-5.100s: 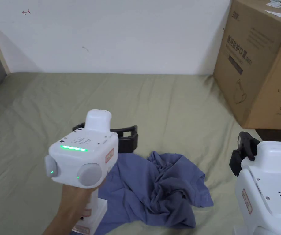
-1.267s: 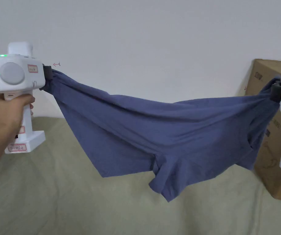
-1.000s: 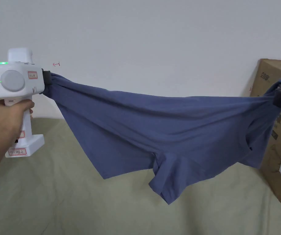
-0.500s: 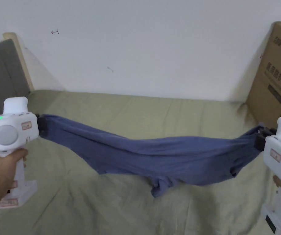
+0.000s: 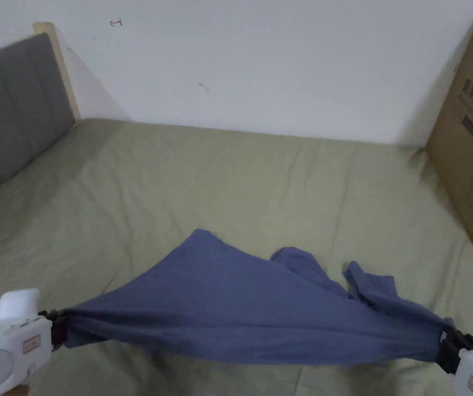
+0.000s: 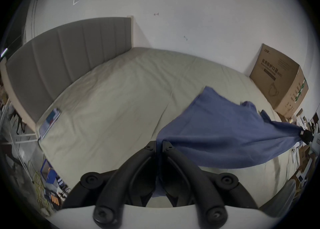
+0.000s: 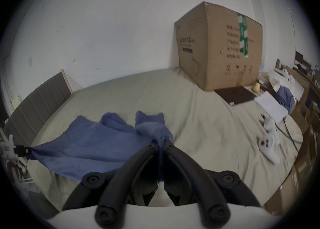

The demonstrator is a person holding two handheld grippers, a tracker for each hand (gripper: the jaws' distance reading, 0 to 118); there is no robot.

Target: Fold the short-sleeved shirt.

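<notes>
At the lower left of the head view our left hand-held gripper (image 5: 55, 325) has its jaws clamped on one end of the blue shirt (image 5: 240, 309). The shirt stretches across the bottom of the frame, its far part lying on the olive bed (image 5: 220, 175). At the lower right our right hand-held gripper (image 5: 449, 350) pinches the other end, below the cardboard box (image 5: 470, 139).

Plain blue shirt (image 5: 240, 304) on olive sheet (image 5: 261, 191) (brown box (image 5: 470, 134)).
</notes>
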